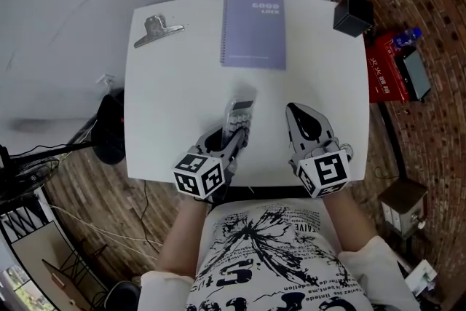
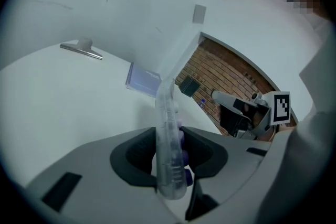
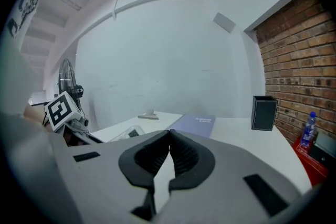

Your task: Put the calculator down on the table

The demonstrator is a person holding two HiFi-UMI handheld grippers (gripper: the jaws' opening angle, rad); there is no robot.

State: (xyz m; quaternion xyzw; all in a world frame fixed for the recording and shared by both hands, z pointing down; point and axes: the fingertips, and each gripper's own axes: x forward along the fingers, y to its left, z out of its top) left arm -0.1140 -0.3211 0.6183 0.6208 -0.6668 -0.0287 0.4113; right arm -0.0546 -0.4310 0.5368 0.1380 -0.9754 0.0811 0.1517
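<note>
A clear calculator (image 1: 238, 116) with purple keys is clamped at its near end in my left gripper (image 1: 234, 133), over the front middle of the white table (image 1: 175, 98). In the left gripper view the calculator (image 2: 167, 128) stands edge-on between the pads, its far end pointing toward the notebook. Whether it touches the tabletop I cannot tell. To its right my right gripper (image 1: 295, 113) hovers low over the table, jaws shut with nothing between them (image 3: 169, 135). From the right gripper view the calculator (image 3: 129, 134) shows at the left.
A purple notebook (image 1: 253, 29) lies at the table's far middle. A metal binder clip (image 1: 156, 29) sits at the far left corner and a black box (image 1: 353, 13) at the far right corner. Brick floor, a red case (image 1: 386, 65) and a fan (image 1: 29, 171) surround the table.
</note>
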